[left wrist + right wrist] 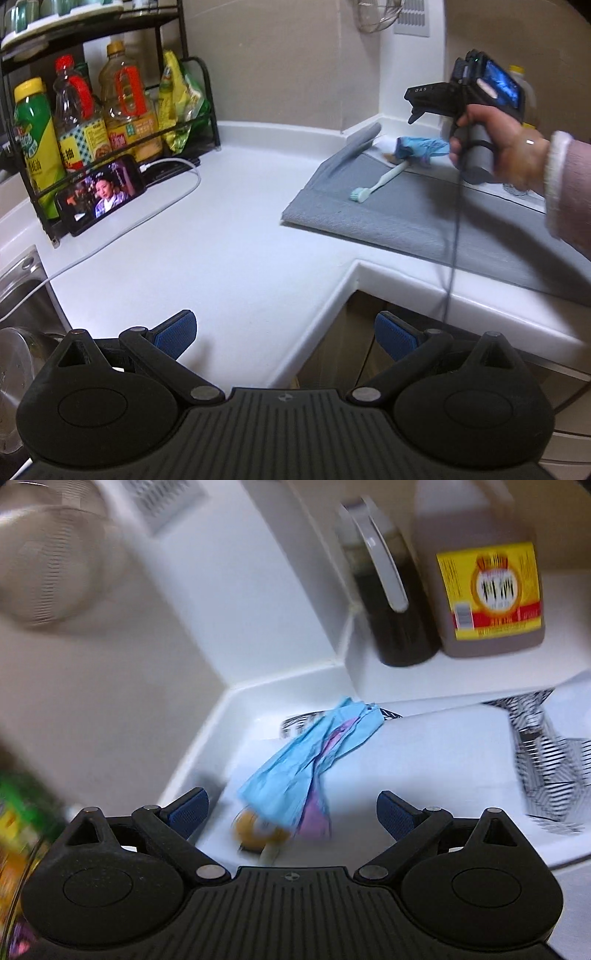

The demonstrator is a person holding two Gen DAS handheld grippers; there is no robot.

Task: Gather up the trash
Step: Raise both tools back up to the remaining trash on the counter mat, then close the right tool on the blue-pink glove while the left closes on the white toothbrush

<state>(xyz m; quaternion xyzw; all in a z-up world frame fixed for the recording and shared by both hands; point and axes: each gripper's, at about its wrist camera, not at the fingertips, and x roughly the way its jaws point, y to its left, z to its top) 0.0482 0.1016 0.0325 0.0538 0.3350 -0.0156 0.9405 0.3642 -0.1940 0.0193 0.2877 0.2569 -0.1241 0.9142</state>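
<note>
A crumpled blue and pink wrapper [310, 753] lies in the back corner of the counter, with a small round yellow thing [258, 830] at its near end. My right gripper [291, 799] hovers just in front of it, jaws wide open, nothing between the pads. The left wrist view shows the same wrapper [424, 146] on a grey mat [369, 221] beside a pale green toothbrush [376, 182], with a hand [517, 147] holding the right gripper above them. My left gripper [284, 321] stands open and empty over the white counter's inner edge.
A black rack [207, 96] with oil bottles [125, 107] stands at the back left, a phone [103, 192] on a white cable leaning against it. A steel sink [22, 295] lies far left. Behind the wrapper stand a dark bottle [391, 609] and a brown jug [484, 583].
</note>
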